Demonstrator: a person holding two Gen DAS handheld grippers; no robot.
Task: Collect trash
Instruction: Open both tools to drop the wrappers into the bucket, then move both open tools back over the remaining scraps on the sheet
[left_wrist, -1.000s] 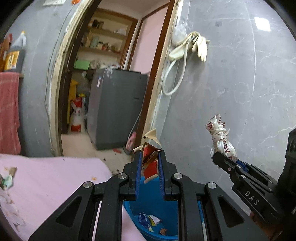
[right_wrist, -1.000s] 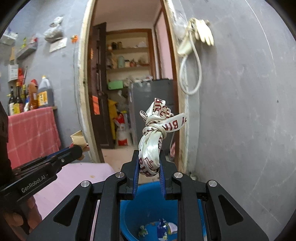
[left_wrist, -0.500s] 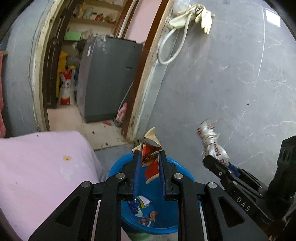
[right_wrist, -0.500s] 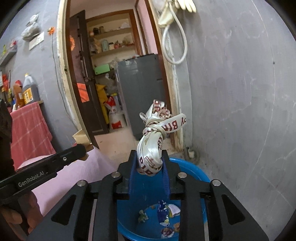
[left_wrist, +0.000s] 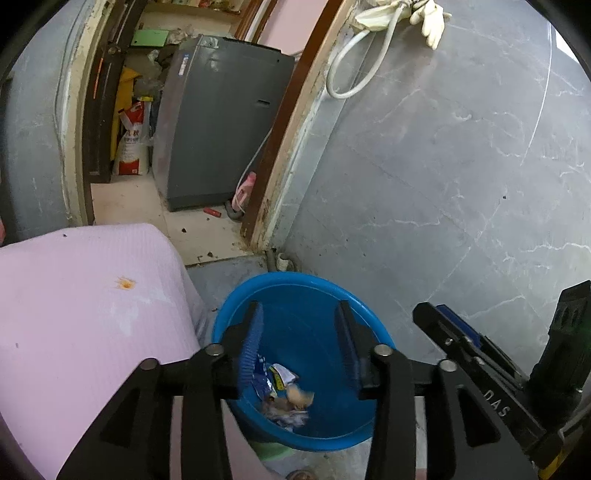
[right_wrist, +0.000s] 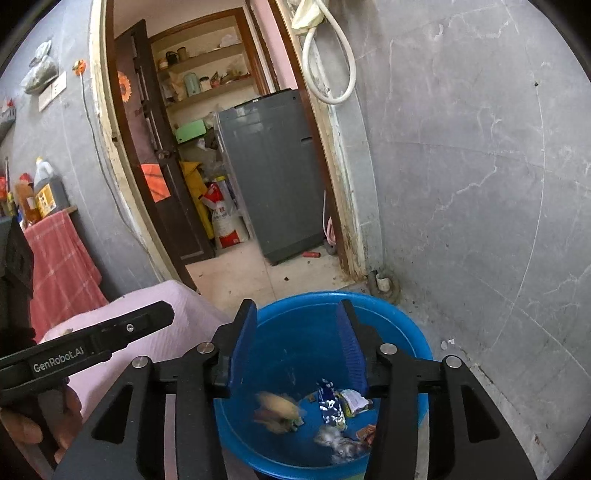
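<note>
A blue plastic tub (left_wrist: 295, 284) stands on the floor beside the grey wall; it also shows in the right wrist view (right_wrist: 388, 306). My left gripper (left_wrist: 299, 343) is open and empty above it. My right gripper (right_wrist: 295, 347) is open and empty above it too. A tan and red wrapper (right_wrist: 277, 406) shows blurred inside the tub, also seen in the left wrist view (left_wrist: 299, 397). A whitish ribbon bundle (right_wrist: 340, 443) lies blurred near the tub's bottom among blue and white wrappers (right_wrist: 332, 402).
A table with a pink cloth (left_wrist: 74, 314) stands left of the tub. A grey wall (left_wrist: 443, 184) is right behind it. A doorway opens ahead with a grey appliance (left_wrist: 218, 122) inside. A white hose (right_wrist: 328, 70) hangs on the wall.
Both grippers tilted down over the tub and opened. The wrapper left my left gripper and the ribbon bundle left my right gripper; both are now in the tub.
</note>
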